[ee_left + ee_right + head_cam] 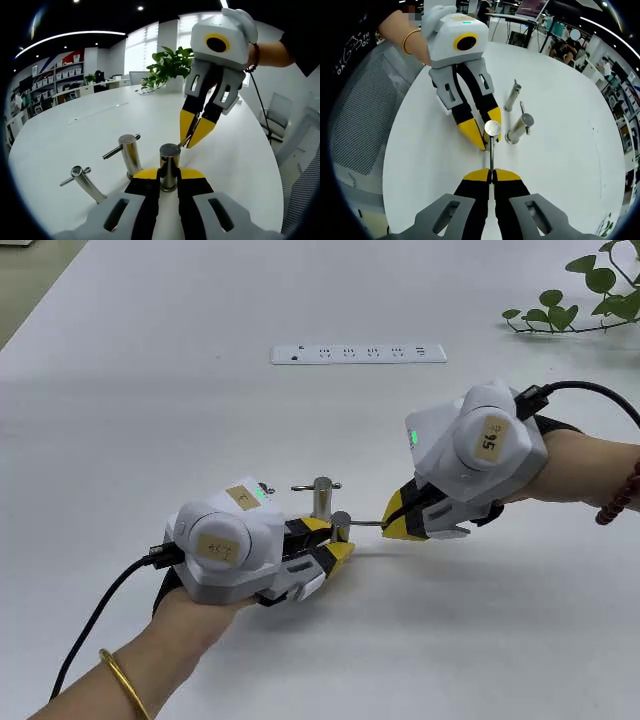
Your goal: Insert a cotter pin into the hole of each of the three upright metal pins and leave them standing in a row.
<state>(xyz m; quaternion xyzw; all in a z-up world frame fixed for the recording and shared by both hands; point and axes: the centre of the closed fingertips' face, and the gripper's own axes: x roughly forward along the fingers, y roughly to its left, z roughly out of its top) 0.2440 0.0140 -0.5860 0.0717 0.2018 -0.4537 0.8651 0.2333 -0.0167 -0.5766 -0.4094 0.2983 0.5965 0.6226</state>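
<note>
Three upright metal pins stand in a row. My left gripper (338, 540) (169, 176) is shut on the nearest metal pin (340, 523) (170, 159) (492, 128), low on its shaft. My right gripper (396, 525) (491, 175) is shut on a thin cotter pin (368, 523) (491, 152) lying level, its tip touching the top of the held pin. Whether the tip is inside the hole is hidden. The middle pin (322, 496) (130, 152) and the far pin (85, 182) (512, 95) each carry a cotter pin crosswise.
A white power strip (358, 354) lies further back on the white table (150, 390). A leafy plant (585, 300) reaches in at the back right. Cables trail from both grippers. Office chairs stand beyond the table edge.
</note>
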